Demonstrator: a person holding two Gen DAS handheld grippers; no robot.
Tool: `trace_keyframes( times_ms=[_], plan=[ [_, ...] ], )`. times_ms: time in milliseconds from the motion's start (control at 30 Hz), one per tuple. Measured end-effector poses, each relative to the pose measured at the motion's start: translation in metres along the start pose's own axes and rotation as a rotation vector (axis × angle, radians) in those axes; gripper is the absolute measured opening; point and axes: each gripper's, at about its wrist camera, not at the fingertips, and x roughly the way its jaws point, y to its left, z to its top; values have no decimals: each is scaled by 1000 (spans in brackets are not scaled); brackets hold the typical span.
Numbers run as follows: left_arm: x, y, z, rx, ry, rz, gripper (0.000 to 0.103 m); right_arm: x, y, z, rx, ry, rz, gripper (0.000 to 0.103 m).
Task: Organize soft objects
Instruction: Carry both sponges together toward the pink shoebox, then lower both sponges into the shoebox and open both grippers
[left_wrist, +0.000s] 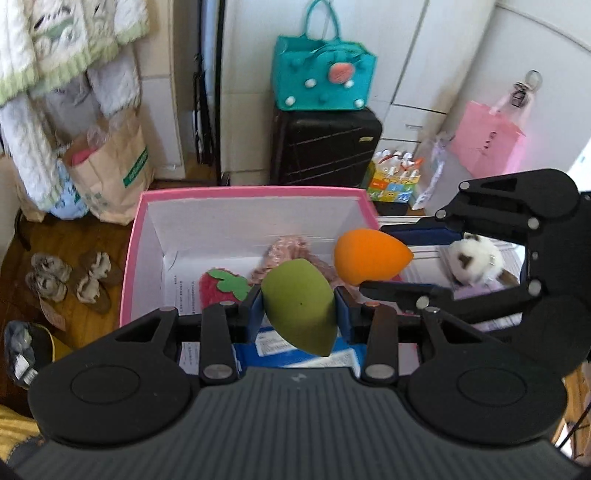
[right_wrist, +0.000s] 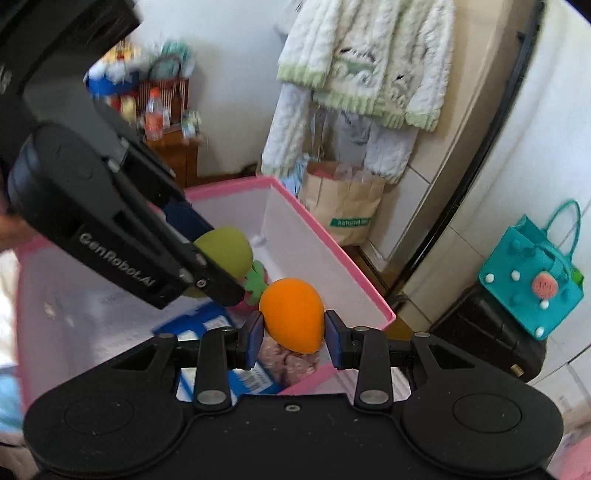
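From the left wrist view, a green sponge (left_wrist: 300, 308) is clamped between the left tongs (left_wrist: 298, 312) above the pink box (left_wrist: 127, 258). At 2 o'clock from it, an orange sponge (left_wrist: 369, 256) is gripped by the right tongs (left_wrist: 373, 258). A strawberry toy (left_wrist: 221, 286) is seen lying inside the box.

From the right wrist view, the orange sponge (right_wrist: 291, 314) is pinched between the right tongs (right_wrist: 293, 332) over the box (right_wrist: 332, 236). At 10 o'clock, the green sponge (right_wrist: 225, 245) is held by the left tongs (right_wrist: 218, 254).
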Motion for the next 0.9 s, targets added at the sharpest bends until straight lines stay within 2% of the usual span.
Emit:
trace_keyframes(
  times_ms=[167, 233, 400, 567, 667, 800, 900],
  plan=[
    [23, 21, 2, -99, 22, -30, 39, 36, 5, 8, -103, 82, -62, 40],
    [32, 25, 4, -137, 29, -45, 39, 45, 5, 10, -107, 118, -89, 40],
    [53, 30, 11, -197, 45, -55, 39, 47, 8, 10, -131, 99, -128, 42],
    [68, 32, 13, -250, 71, -65, 39, 33, -3, 2, -82, 59, -112, 44],
    [70, 29, 15, -247, 77, -47, 38, 19, -12, -4, -25, 21, -63, 44],
    [77, 22, 20, -218, 88, -10, 38, 3, -20, -11, 38, -20, 26, 44],
    [86, 15, 22, -176, 100, 30, 38, 0, -20, -15, 55, -26, 53, 44]
  ],
)
